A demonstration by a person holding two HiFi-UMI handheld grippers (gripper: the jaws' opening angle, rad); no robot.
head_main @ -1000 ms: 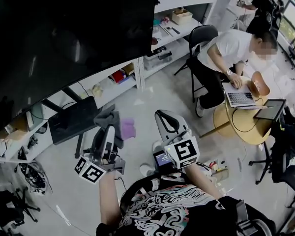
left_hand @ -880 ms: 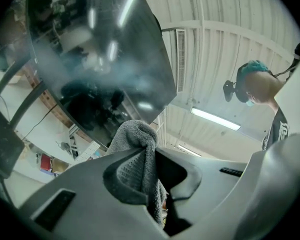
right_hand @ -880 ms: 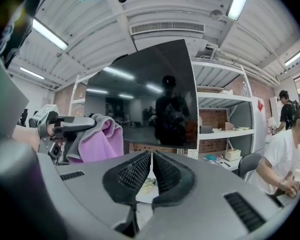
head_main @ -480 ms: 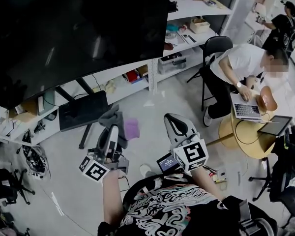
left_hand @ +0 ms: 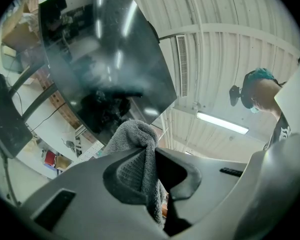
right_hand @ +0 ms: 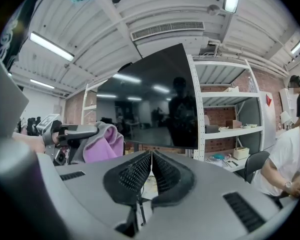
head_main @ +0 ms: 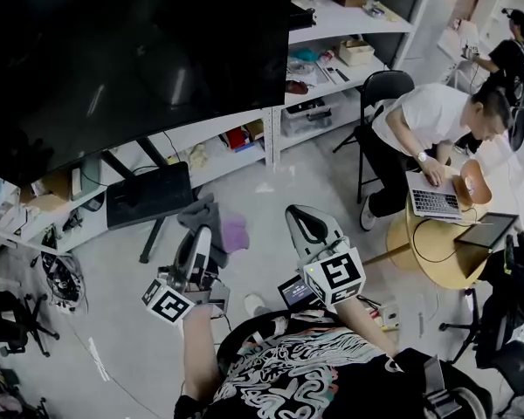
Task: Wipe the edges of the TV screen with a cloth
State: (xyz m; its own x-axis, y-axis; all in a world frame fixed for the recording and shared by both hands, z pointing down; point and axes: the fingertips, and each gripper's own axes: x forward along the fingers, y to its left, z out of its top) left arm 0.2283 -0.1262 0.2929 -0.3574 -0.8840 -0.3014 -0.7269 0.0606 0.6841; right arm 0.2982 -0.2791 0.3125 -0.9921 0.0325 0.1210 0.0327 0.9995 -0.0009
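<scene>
The wide black flat TV screen on its dark stand fills the upper left of my head view, and over the last second it has slid a little further into frame, its lower right corner now nearer the white metal shelving. That looks like my head turning, not the tools rising. The left gripper sits where it was, low in front of my torso, clenched on the grey terry cloth with a purple side. The left gripper view shows a fold of it pinched between the pads and bulging out above them, with the screen's lower corner beyond, well apart from the cloth. So I judge that no edge has been touched yet and the wipe is still to begin. The cloth must first be carried up to the bottom edge. The right gripper, just beside it, has not moved either, and its ribbed pads are pressed together on nothing. Far right, a seated person in a white shirt works at a laptop, clear of my reach.
</scene>
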